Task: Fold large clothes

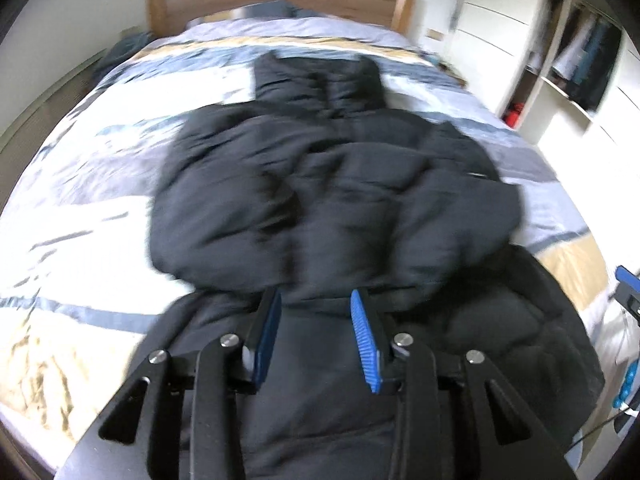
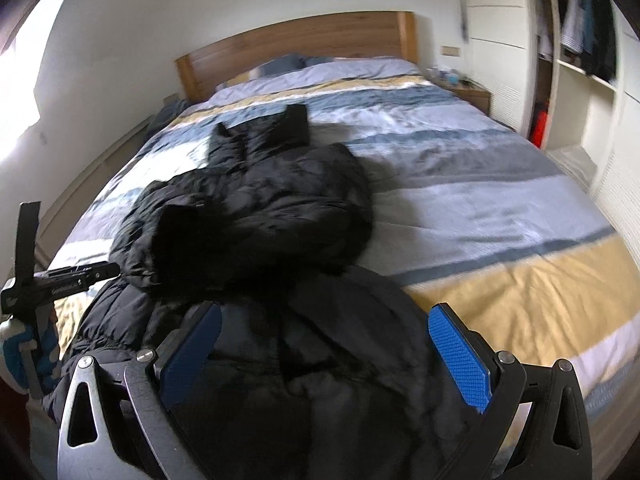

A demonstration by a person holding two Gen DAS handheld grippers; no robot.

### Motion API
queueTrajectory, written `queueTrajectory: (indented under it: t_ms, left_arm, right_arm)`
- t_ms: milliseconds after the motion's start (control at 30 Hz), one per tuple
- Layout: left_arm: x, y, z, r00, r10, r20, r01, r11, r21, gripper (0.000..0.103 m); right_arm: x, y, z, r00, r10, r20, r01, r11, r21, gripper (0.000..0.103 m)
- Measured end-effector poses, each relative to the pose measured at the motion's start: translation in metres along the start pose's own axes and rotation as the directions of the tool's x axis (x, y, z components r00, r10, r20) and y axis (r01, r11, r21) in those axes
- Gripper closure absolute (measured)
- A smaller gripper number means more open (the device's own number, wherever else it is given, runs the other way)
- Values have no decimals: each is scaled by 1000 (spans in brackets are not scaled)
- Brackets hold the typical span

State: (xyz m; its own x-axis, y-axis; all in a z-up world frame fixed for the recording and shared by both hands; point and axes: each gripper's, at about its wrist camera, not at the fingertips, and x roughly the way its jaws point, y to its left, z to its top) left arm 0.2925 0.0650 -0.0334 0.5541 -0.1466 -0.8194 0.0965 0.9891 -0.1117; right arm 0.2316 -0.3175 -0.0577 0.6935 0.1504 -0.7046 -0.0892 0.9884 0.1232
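Left-wrist view: a black quilted puffer jacket (image 1: 332, 184) lies spread along the middle of a bed covered by a blue, white and mustard striped duvet (image 1: 80, 184), collar toward the oak-coloured wooden headboard (image 1: 276, 0), hem toward the foot, where the person stands. Both sleeves appear already drawn in over the chest, which suggests the sides are done and the lengthwise fold comes next. The left gripper (image 1: 316, 300) hovers above the hem with its blue ribbed pads parted and nothing between them, released, probably lined up to take the lower edge.

Right-wrist view: the jacket (image 2: 256, 216) sits left of centre, leaving the right half of the duvet (image 2: 500, 200) bare as room for the fold. The right gripper (image 2: 324, 316) hangs over the near hem, its blue textured pads spread wide on either side of the padded fabric, also released and grasping nothing. Open white wardrobe shelving (image 2: 580, 92) stands at far right. Motion blur softens both views, so seams and zip are unclear.
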Motion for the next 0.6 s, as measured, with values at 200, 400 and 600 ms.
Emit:
queueTrajectory:
  t_ms: [200,400,600]
  left_arm:
    - [-1,62,4,995,97,-8,-98,994,-49,68]
    - [3,87,20,989,146,16,-144,986,-78,68]
    - [29,78,34,988,154,27,-152,987,-60,59]
  right_arm:
    - [31,76,34,990,140,-12,-140,981,-131,2]
    - [72,149,66,975,223,-25,-222,940,-260,2]
    - [126,175,66,972,215,-91,-233,926,-298,5]
